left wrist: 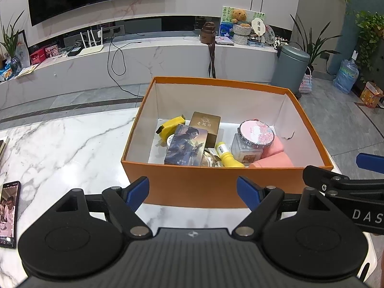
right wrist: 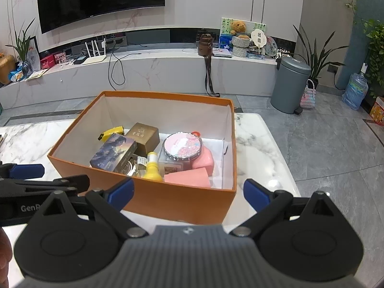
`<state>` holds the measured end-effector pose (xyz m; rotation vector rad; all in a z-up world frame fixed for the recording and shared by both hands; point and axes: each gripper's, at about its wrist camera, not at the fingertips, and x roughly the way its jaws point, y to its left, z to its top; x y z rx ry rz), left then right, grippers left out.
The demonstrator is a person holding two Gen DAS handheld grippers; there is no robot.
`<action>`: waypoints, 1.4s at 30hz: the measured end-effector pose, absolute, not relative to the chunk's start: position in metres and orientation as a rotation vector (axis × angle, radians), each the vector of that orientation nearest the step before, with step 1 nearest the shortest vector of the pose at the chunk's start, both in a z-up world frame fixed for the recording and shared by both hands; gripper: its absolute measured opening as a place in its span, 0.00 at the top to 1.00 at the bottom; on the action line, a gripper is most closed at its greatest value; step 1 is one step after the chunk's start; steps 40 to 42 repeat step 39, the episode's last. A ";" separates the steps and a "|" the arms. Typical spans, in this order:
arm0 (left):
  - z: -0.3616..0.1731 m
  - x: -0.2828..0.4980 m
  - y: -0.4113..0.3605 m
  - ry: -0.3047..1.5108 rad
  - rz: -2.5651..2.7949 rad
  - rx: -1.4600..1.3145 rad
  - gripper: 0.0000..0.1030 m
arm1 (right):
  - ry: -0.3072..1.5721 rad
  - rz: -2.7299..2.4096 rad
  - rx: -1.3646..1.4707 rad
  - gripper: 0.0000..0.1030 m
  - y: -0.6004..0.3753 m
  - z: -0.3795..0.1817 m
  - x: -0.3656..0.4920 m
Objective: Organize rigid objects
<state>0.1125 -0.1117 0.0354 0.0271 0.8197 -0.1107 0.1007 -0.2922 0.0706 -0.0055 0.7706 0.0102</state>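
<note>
Orange box (left wrist: 192, 187) (already filled) sits before both grippers' spread, empty fingers (left wrist: 247, 192); a phone (left wrist: 9, 213) lies leftward.

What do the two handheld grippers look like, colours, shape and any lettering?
Both match: the left gripper and right gripper have black linkage arms, round black discs, a ribbed grey body with a small emblem, silver pivot pins and blue finger pads. White lettering runs along their sides, only partly visible. No cables show.

An open orange box (left wrist: 216, 182) with white inner walls holds the objects: a gold carton (left wrist: 207, 126) at its back, an illustrated card box (left wrist: 186, 147) leaning before it, a yellow bottle (left wrist: 228, 156), a floral-lidded jar (left wrist: 254, 139) and pink blocks (left wrist: 273, 159) at its front-right.
</note>
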 end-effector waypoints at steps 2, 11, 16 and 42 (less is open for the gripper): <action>0.035 0.112 -0.112 0.820 -0.111 0.027 0.06 | 0.771 0.010 -0.005 0.07 -0.292 0.070 0.101; 0.034 0.113 -0.113 0.819 -0.111 0.031 0.06 | 0.772 0.010 -0.004 0.07 -0.292 0.071 0.101; 0.034 0.113 -0.114 0.817 -0.113 0.035 0.06 | 0.772 0.010 -0.004 0.07 -0.293 0.070 0.100; 0.037 0.110 -0.114 0.795 -0.113 0.037 0.06 | 0.771 0.010 -0.003 0.07 -0.294 0.070 0.100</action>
